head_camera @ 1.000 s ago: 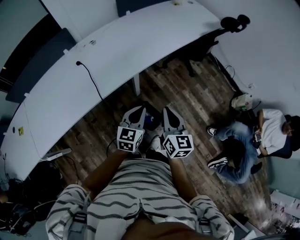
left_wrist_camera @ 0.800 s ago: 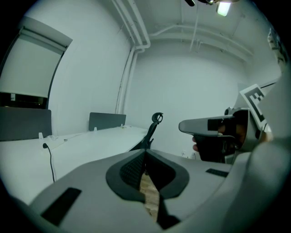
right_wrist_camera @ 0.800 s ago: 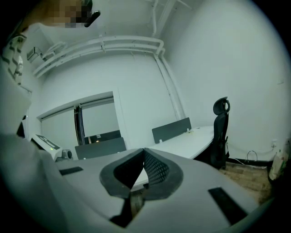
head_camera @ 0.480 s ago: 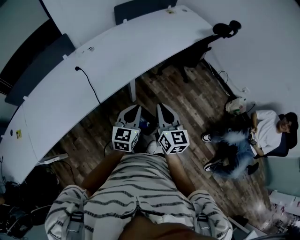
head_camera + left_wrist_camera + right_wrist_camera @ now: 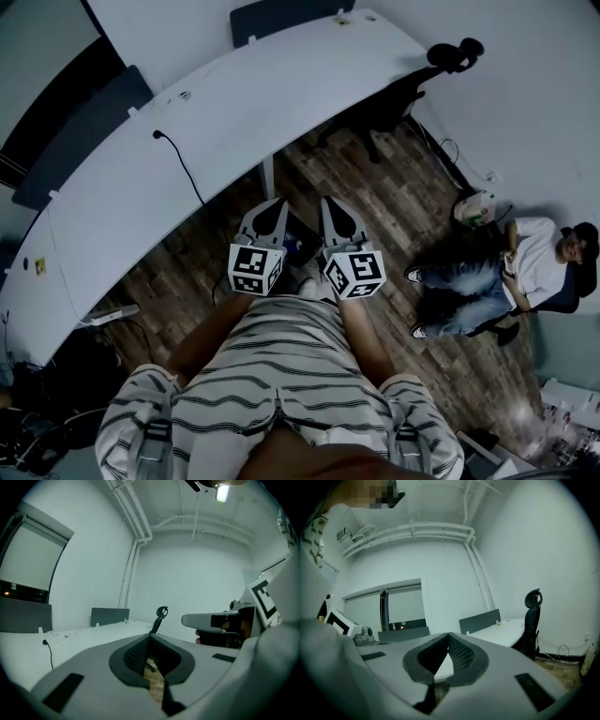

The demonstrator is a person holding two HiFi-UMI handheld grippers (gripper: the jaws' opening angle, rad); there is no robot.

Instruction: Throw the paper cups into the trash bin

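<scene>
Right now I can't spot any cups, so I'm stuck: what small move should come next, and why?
Probably turn the head to search the room before reaching. The left gripper and right gripper both have jaws shut on nothing, and no cup or bin shows on the desk, the floor or in either gripper view.

Two tools (image 5: 278,202) (image 5: 329,201), one desk (image 5: 234,103), one chair (image 5: 398,94)

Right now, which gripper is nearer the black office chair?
Right. In the head view the black office chair stands up and to the right of both; the right gripper is on that side, the left gripper beside it, farther off.
</scene>
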